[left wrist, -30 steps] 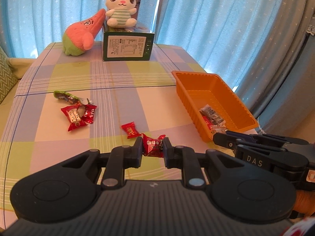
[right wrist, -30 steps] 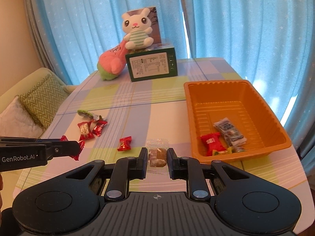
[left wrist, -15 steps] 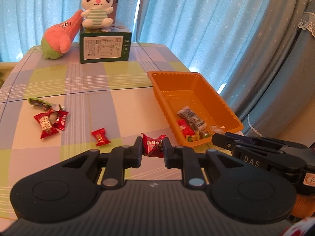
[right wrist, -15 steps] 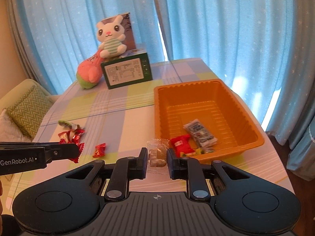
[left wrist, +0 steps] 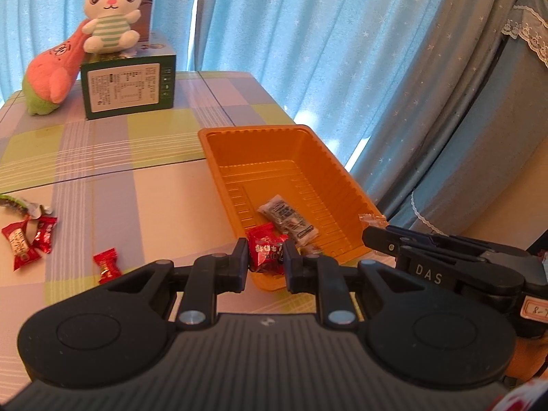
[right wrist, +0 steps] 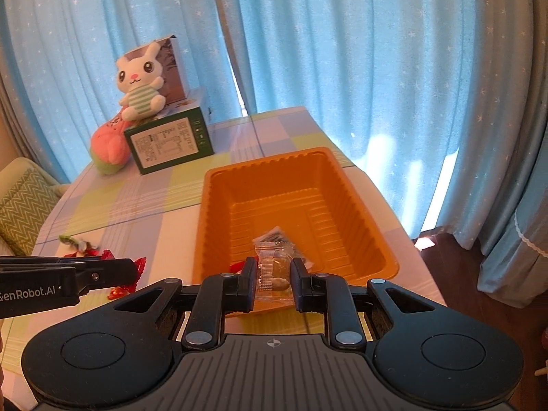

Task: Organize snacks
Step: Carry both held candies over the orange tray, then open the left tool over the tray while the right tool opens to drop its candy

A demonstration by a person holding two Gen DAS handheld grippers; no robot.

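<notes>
My left gripper (left wrist: 265,257) is shut on a red wrapped candy (left wrist: 265,251), held just over the near corner of the orange tray (left wrist: 236,167). My right gripper (right wrist: 274,274) is shut on a clear-wrapped brown snack (right wrist: 274,270), held over the near rim of the same orange tray (right wrist: 205,219). A grey-and-white snack packet (left wrist: 287,217) lies inside the tray. On the checked tablecloth to the left lie a small red candy (left wrist: 108,263), two red packets (left wrist: 29,241) and a green wrapper (left wrist: 13,202). Each gripper shows at the edge of the other's view.
A green box (left wrist: 128,89) stands at the far end of the table with a white rabbit plush (left wrist: 111,13) on top and a pink plush (left wrist: 51,72) leaning beside it. Blue curtains hang behind. A patterned cushion (right wrist: 24,202) sits left of the table.
Both grippers have carried their snacks to the right, from over the bare tablecloth to the orange tray. The loose candies have slid leftward in both views. Neither grip has altered.
</notes>
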